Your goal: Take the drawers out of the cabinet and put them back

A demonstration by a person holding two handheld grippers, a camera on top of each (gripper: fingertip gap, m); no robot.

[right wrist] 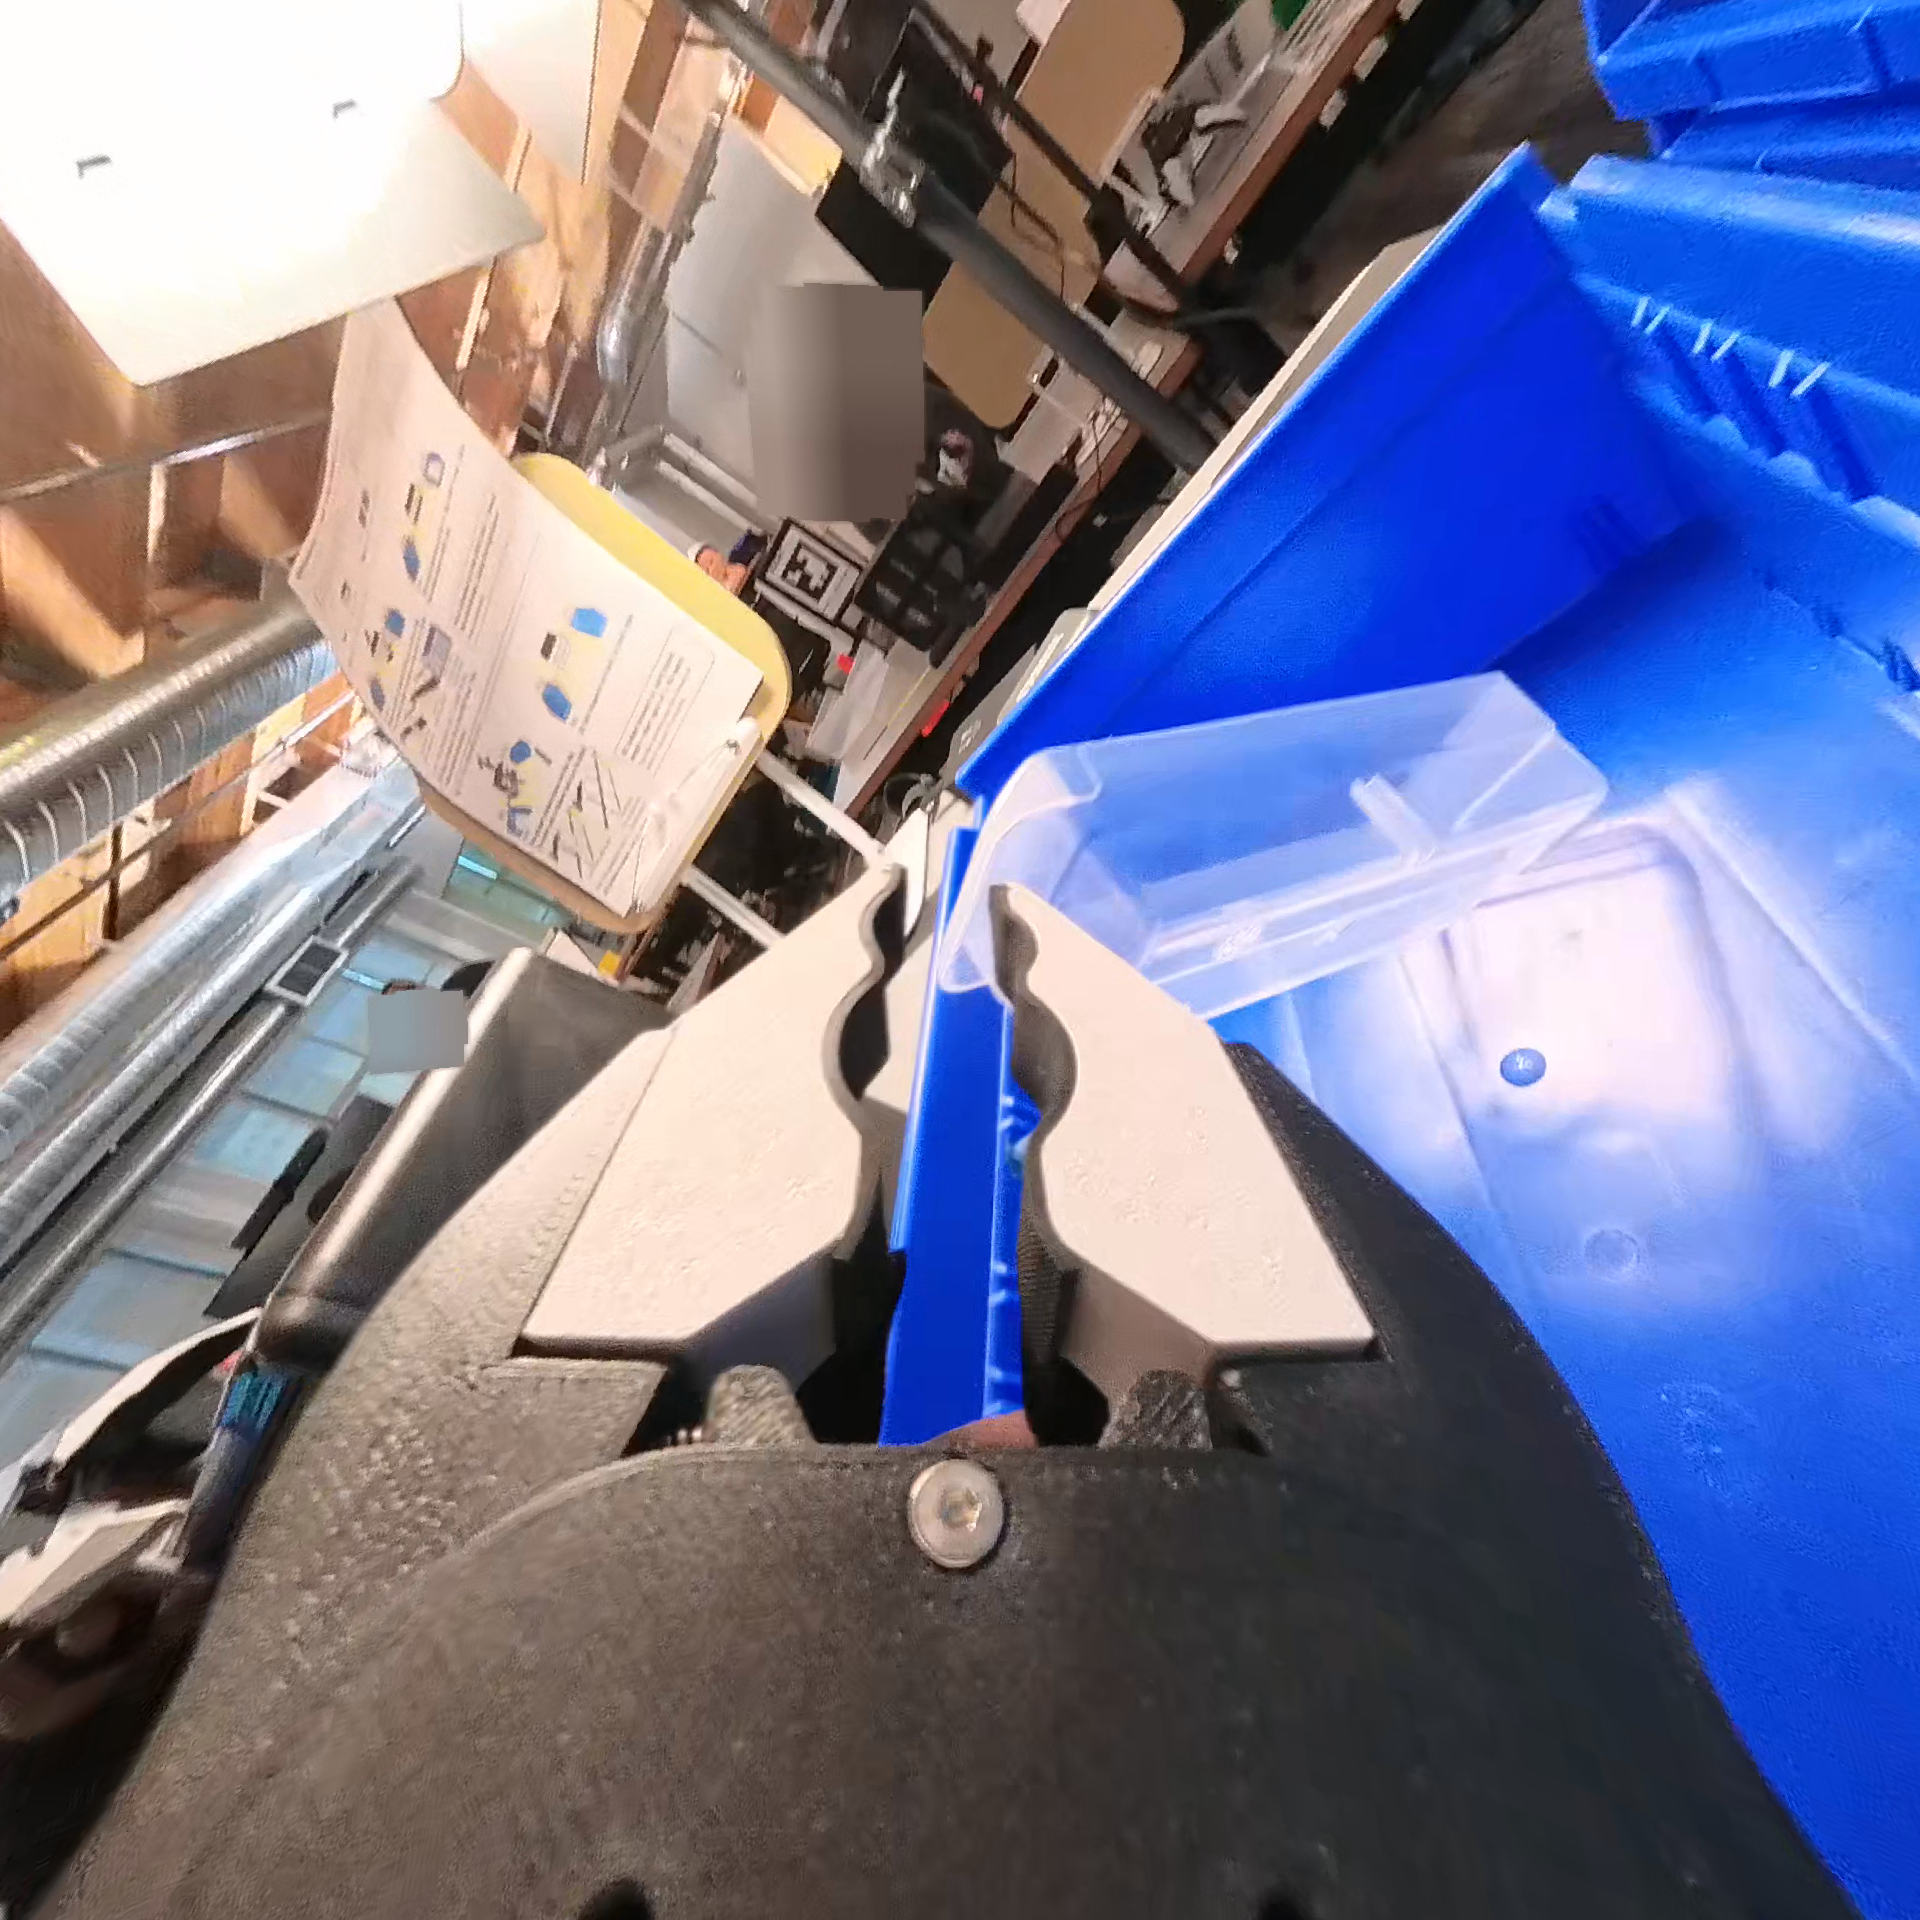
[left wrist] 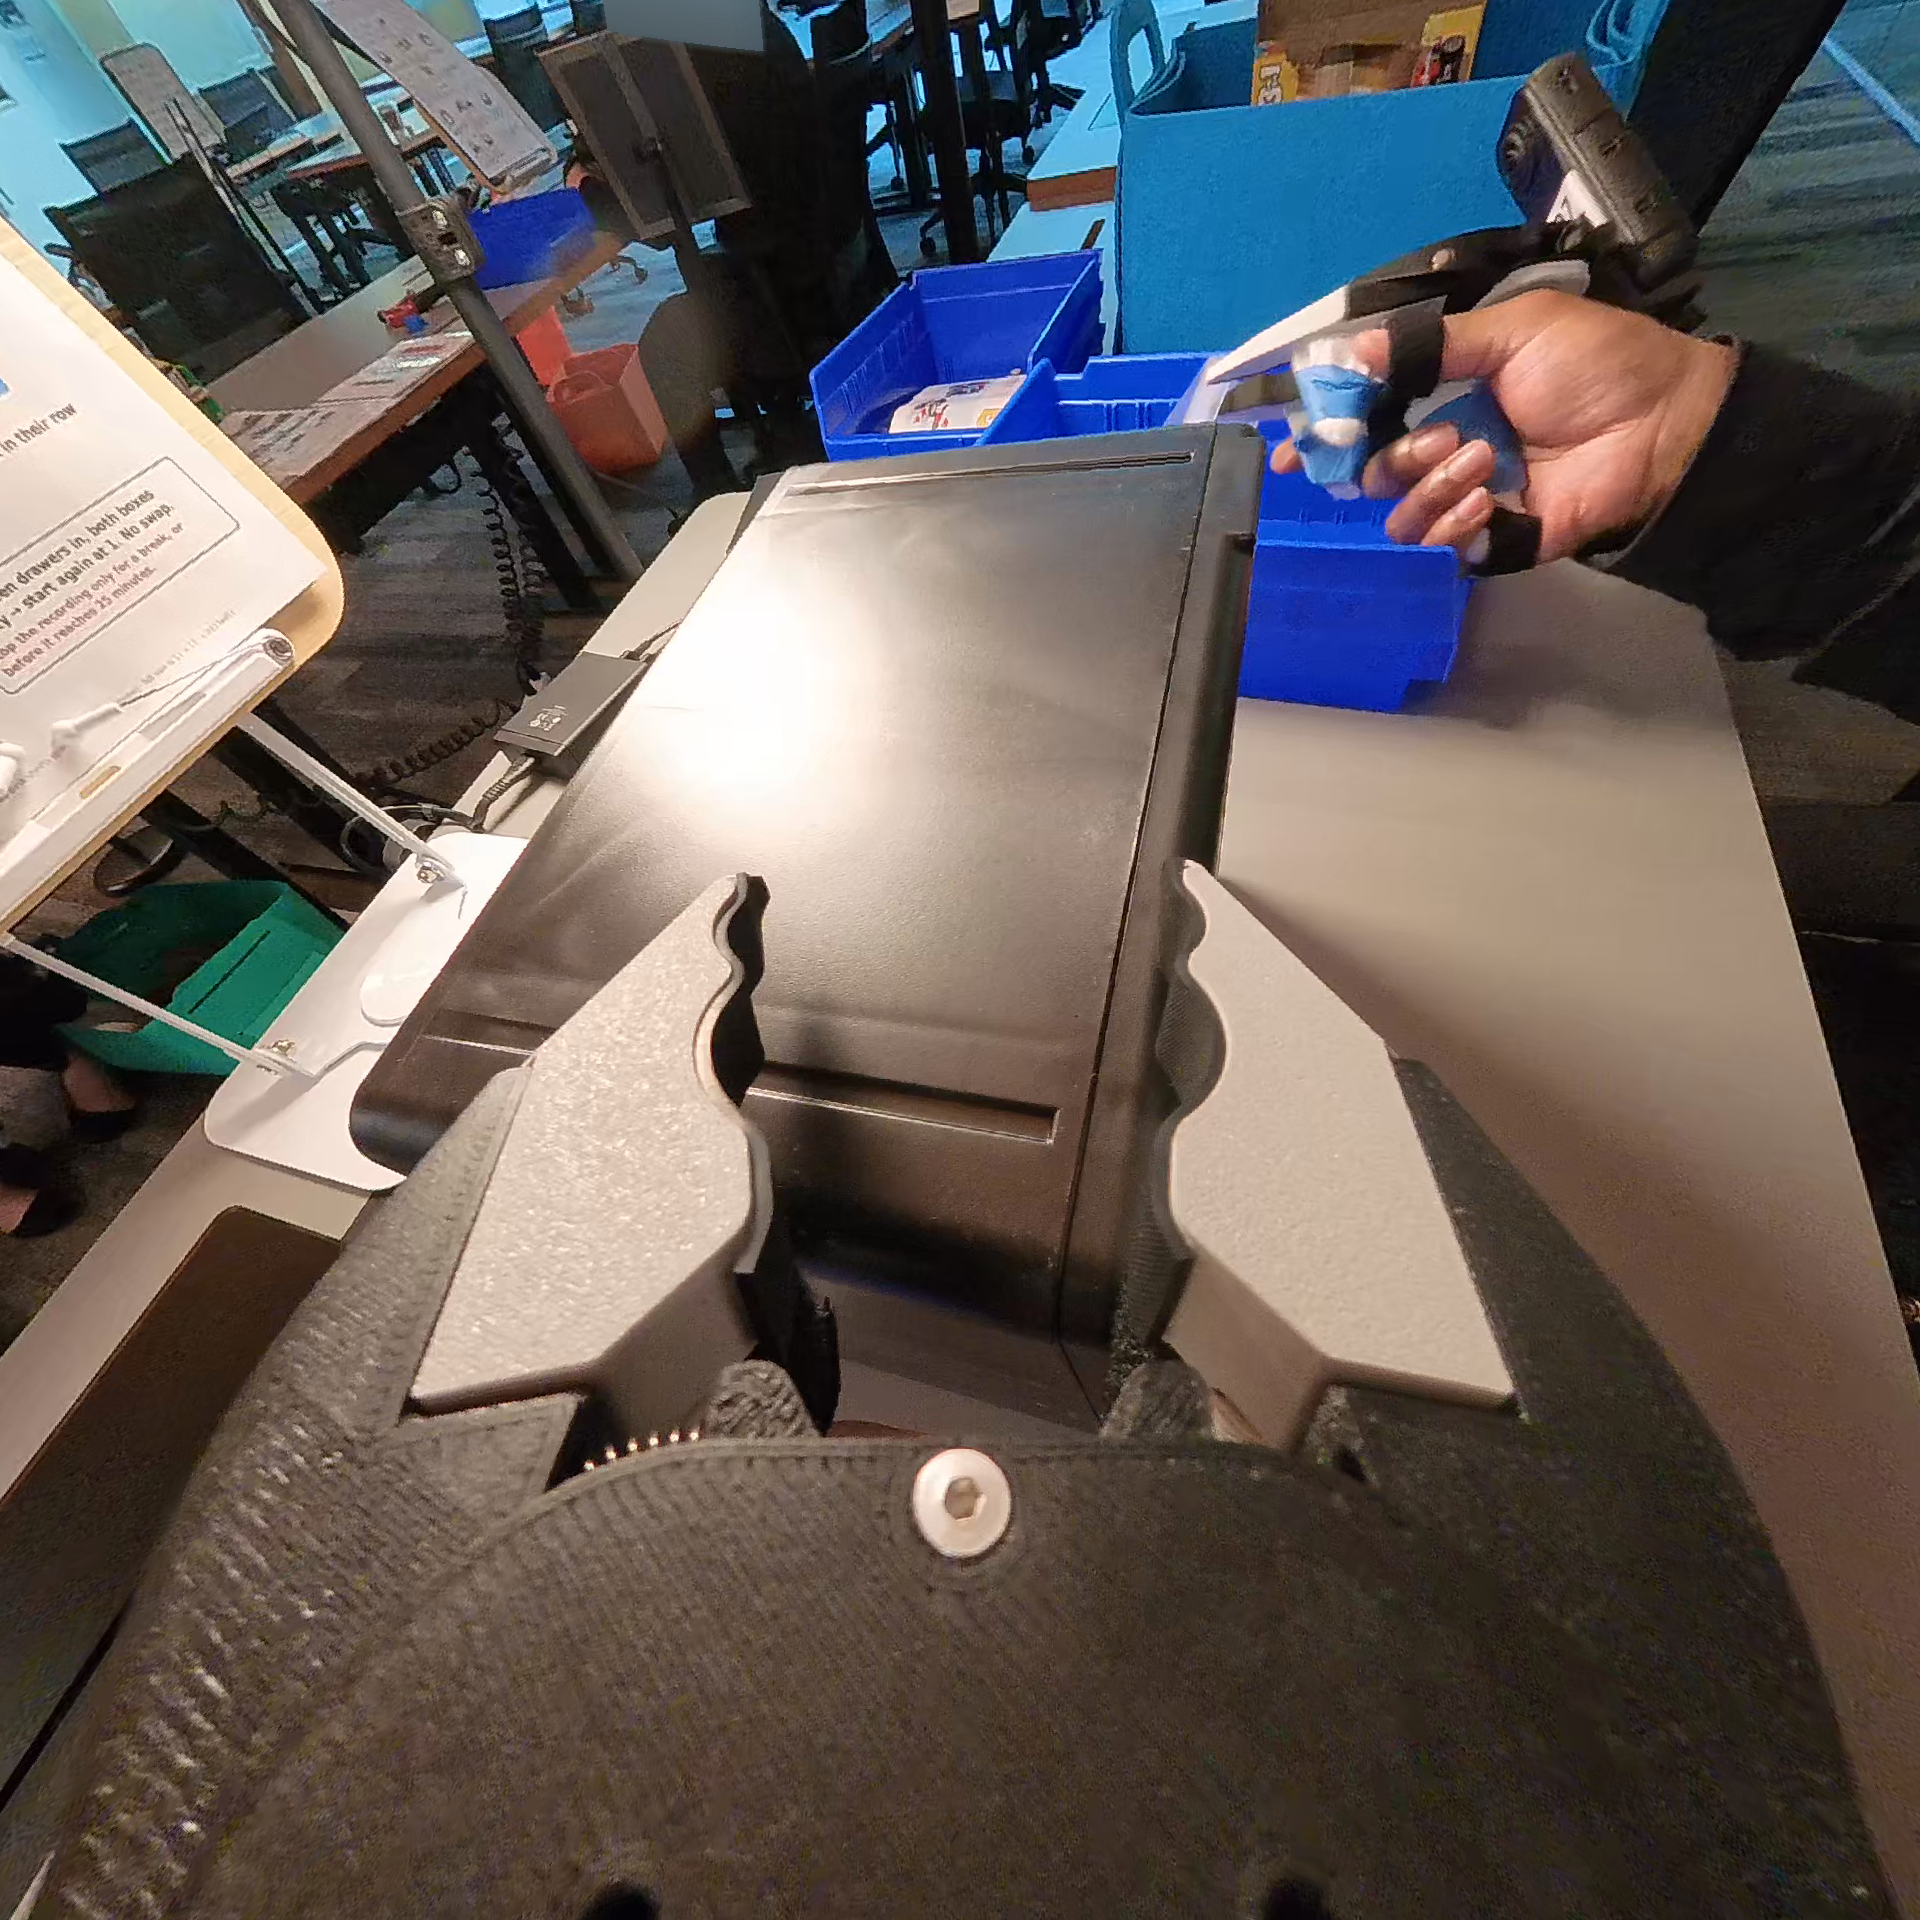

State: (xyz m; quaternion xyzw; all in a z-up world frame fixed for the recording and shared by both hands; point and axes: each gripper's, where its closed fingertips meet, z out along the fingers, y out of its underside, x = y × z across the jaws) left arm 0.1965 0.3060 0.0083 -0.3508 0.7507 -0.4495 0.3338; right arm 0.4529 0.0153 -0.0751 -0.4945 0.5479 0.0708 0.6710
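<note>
Left wrist view: left gripper [left wrist: 966,935] spread wide and holding nothing, hovering over the black cabinet [left wrist: 914,748] lying on the grey tabletop [left wrist: 1507,883]. Blue bins [left wrist: 1340,623] behind the cabinet; right gripper [left wrist: 1299,353] in a hand [left wrist: 1558,436] above them.

Right wrist view: right gripper [right wrist: 945,914] narrowly parted, straddling the wall of a blue bin [right wrist: 1351,520]; contact of the pads not clear. Clear plastic drawer [right wrist: 1299,831] inside the bin, just beside the fingertip [right wrist: 1023,935].
</note>
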